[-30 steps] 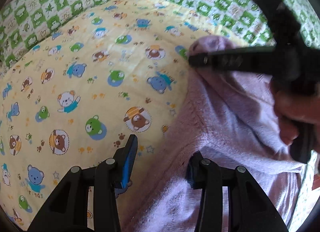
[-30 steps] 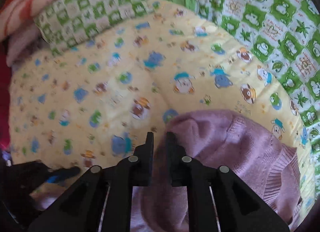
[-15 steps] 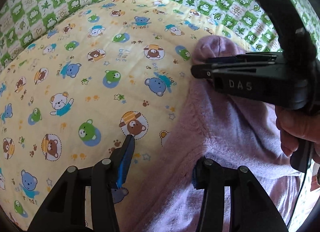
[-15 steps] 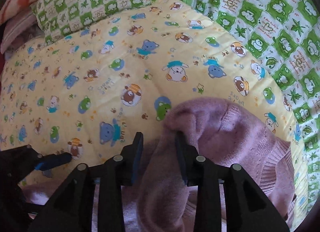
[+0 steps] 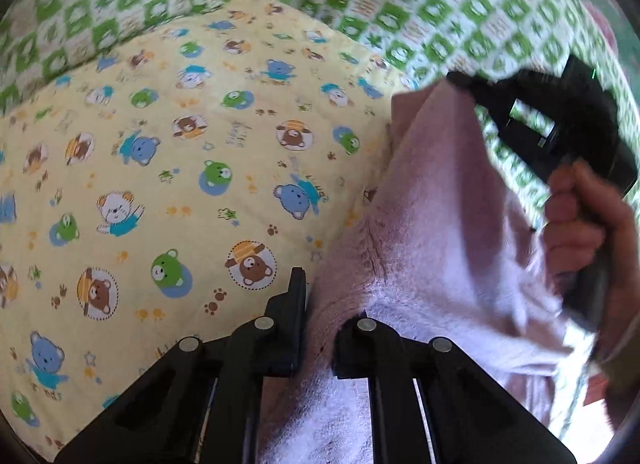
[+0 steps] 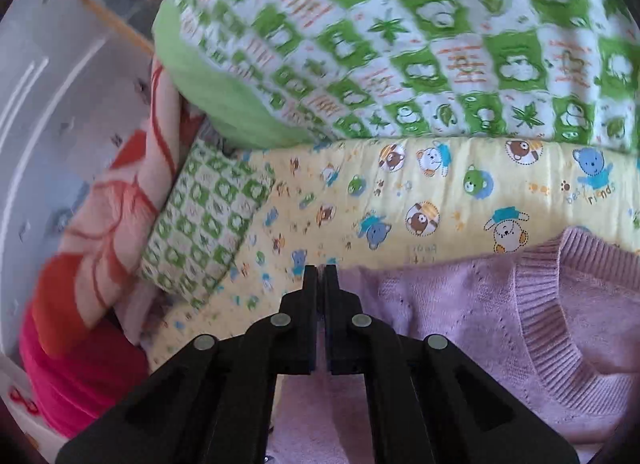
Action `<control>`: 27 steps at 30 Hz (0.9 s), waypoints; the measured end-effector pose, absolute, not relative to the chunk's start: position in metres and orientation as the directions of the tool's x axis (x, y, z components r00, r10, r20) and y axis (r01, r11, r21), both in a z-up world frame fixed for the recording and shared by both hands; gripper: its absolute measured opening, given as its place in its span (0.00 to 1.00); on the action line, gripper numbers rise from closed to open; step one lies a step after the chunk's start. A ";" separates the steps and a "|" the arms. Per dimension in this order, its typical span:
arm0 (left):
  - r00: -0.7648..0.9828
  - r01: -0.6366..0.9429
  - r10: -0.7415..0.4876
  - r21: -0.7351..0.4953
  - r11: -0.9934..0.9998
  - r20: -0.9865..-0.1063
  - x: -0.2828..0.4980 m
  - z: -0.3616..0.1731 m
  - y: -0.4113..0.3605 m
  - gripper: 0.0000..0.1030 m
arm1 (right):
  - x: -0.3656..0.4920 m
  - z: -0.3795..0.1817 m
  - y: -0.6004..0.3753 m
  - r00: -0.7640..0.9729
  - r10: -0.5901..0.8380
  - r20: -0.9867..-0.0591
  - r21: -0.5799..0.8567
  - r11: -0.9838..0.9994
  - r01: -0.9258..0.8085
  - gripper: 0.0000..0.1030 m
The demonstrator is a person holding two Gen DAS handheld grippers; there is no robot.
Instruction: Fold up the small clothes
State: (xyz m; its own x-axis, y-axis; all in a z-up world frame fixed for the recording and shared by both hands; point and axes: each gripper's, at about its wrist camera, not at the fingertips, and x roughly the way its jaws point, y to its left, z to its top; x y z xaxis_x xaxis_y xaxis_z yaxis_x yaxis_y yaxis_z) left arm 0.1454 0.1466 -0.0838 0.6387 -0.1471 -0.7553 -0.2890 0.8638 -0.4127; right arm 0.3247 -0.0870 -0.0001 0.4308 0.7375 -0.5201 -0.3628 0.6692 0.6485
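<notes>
I count one lilac knitted garment (image 6: 480,312), two black grippers, one yellow bear-print sheet (image 5: 160,167), two green-checked cushions and one red-patterned blanket (image 6: 120,215).

A yellow sheet (image 5: 168,167) printed with cartoon bears and paw prints covers the bed; near its far edge the words "best friends" can be read. Behind it lies a green-and-white checked quilt (image 6: 420,43) with a plain lime-green underside showing at its folded edge. Just left of that sits a small pillow (image 6: 200,223) in the same green check. Further left a pink blanket with an orange-red pattern (image 6: 108,215) is bunched up, with a bright pink cloth (image 6: 76,376) below it. A pale wall (image 6: 48,103) rises at the far left.
</notes>
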 end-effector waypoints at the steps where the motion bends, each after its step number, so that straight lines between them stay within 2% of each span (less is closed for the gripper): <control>1: 0.633 -0.295 -0.144 -0.409 0.864 -0.760 0.146 -0.087 0.148 0.09 | 0.328 -0.005 -0.086 0.423 0.746 -0.514 0.658 0.659 -0.363 0.03; 3: 0.610 -0.306 -0.136 -0.390 0.868 -0.781 0.149 -0.097 0.149 0.09 | 0.332 -0.019 -0.079 0.407 0.742 -0.533 0.646 0.667 -0.371 0.03; 7: 0.584 -0.314 -0.140 -0.382 0.869 -0.799 0.154 -0.111 0.153 0.10 | 0.338 -0.039 -0.061 0.404 0.639 -0.655 0.521 0.769 -0.371 0.03; 10: 0.567 -0.302 -0.140 -0.363 0.881 -0.811 0.155 -0.108 0.152 0.20 | 0.342 -0.047 -0.054 0.391 0.582 -0.713 0.449 0.807 -0.383 0.04; 12: 0.561 -0.294 -0.131 -0.345 0.891 -0.817 0.151 -0.102 0.153 0.34 | 0.343 -0.042 -0.058 0.395 0.573 -0.718 0.444 0.814 -0.374 0.07; 13: 0.556 -0.294 -0.125 -0.335 0.895 -0.822 0.147 -0.098 0.154 0.36 | 0.341 -0.037 -0.062 0.401 0.575 -0.713 0.451 0.814 -0.366 0.08; 15: 0.558 -0.279 -0.139 -0.343 0.897 -0.818 0.140 -0.090 0.158 0.38 | 0.333 -0.023 -0.076 0.440 0.571 -0.693 0.442 0.819 -0.367 0.22; 16: 0.559 -0.271 -0.149 -0.349 0.897 -0.816 0.137 -0.086 0.160 0.38 | 0.325 -0.012 -0.087 0.466 0.564 -0.682 0.430 0.824 -0.368 0.38; 17: 0.563 -0.258 -0.157 -0.354 0.899 -0.811 0.133 -0.080 0.161 0.38 | 0.317 -0.005 -0.097 0.489 0.560 -0.668 0.424 0.827 -0.368 0.47; 20: 0.586 -0.225 -0.155 -0.343 0.912 -0.796 0.127 -0.060 0.164 0.45 | 0.282 0.014 -0.139 0.554 0.538 -0.636 0.403 0.843 -0.356 0.48; 27: 0.601 -0.213 -0.178 -0.372 0.904 -0.779 0.169 -0.038 0.168 0.57 | 0.188 0.015 -0.248 0.651 0.351 -0.673 0.331 0.930 -0.159 0.48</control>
State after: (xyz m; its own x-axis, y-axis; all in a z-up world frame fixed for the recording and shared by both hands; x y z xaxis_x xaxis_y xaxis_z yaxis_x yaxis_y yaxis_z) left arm 0.1689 0.1677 -0.0381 0.6014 -0.1783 -0.7788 -0.2134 0.9035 -0.3717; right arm 0.1876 -0.2478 0.0152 0.6510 0.3508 -0.6732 -0.1589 0.9301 0.3311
